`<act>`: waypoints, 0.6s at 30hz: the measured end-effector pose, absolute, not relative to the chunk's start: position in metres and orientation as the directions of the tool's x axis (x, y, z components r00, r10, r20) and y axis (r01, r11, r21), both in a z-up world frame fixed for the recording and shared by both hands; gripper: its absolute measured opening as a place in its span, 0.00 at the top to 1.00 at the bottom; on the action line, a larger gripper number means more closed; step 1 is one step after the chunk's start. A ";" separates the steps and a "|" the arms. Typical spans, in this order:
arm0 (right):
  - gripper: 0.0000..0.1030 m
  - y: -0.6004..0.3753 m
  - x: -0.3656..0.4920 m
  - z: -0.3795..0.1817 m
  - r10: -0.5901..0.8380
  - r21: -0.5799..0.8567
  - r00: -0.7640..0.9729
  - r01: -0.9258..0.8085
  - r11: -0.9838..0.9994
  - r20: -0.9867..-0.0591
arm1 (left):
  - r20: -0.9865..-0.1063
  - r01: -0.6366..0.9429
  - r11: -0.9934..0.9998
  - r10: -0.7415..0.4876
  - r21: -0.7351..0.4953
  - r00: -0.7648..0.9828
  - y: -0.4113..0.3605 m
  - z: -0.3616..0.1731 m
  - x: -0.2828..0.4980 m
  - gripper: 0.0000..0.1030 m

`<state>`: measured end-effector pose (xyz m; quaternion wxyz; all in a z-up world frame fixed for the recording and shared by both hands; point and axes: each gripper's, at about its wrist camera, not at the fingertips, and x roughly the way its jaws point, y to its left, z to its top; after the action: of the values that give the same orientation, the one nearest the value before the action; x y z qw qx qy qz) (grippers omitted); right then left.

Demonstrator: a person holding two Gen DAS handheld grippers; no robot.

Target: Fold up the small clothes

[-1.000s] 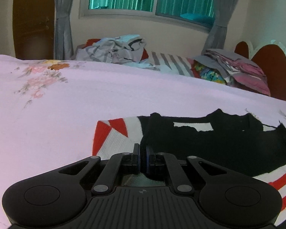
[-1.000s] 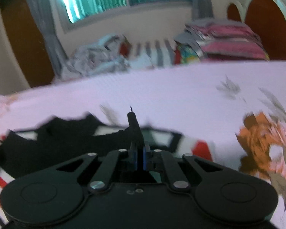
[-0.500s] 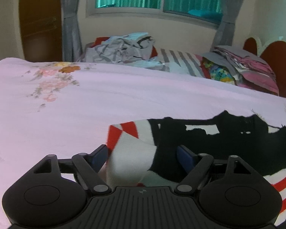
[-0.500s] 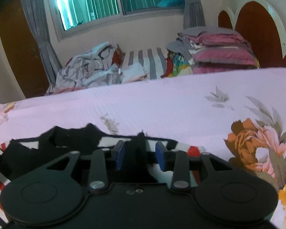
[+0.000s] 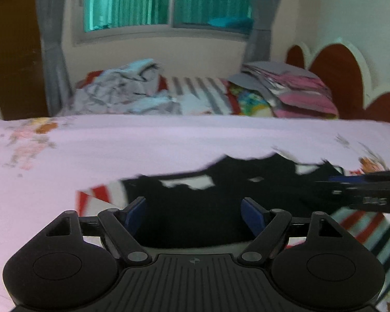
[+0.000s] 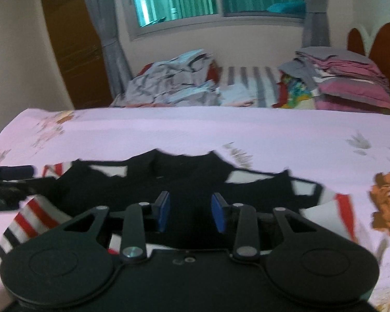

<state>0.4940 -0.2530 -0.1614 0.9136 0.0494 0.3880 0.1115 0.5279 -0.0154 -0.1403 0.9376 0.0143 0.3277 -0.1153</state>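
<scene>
My bed with its pale pink flower-printed sheet [image 5: 169, 140], black top with red, white and black striped sleeves [image 5: 195, 208] spread flat near my edge, crumpled grey clothes heap [image 6: 169, 80] and stacked pink folded linens [image 6: 351, 83] along the far edge

A second ago both our tongs were pinched shut on the black garment [image 5: 195, 208]. Now the left tongs [image 5: 193, 214] stand wide apart and the right tongs [image 6: 191, 212] partly apart, the cloth released and lying flat on the bed [image 5: 143, 143]. We have lifted both away, and each now shows at the edge of the other's view.
</scene>
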 end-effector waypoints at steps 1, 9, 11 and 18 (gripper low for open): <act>0.66 -0.249 0.493 -0.163 0.247 0.177 0.670 -0.173 0.969 -0.700 | -0.622 0.233 0.971 -0.213 -0.049 0.754 -0.021 -0.143 0.526 0.24; 0.67 -0.245 0.487 -0.184 0.201 0.127 0.635 -0.161 0.979 -0.746 | -0.690 0.204 0.979 -0.164 -0.024 0.705 -0.032 -0.179 0.522 0.24; 0.66 -0.254 0.483 -0.189 0.163 0.093 0.629 -0.142 0.985 -0.760 | -0.702 0.182 0.983 -0.148 -0.026 0.697 -0.022 -0.189 0.521 0.24; 0.66 -0.297 0.464 -0.194 0.077 0.059 0.647 -0.050 0.997 -0.759 | -0.698 0.179 0.984 -0.145 -0.024 0.701 -0.003 -0.190 0.511 0.24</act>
<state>0.4641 -0.2970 -0.1941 0.9073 0.0162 0.4187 0.0352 0.5106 -0.0027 -0.1905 0.9219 0.0228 0.3766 -0.0878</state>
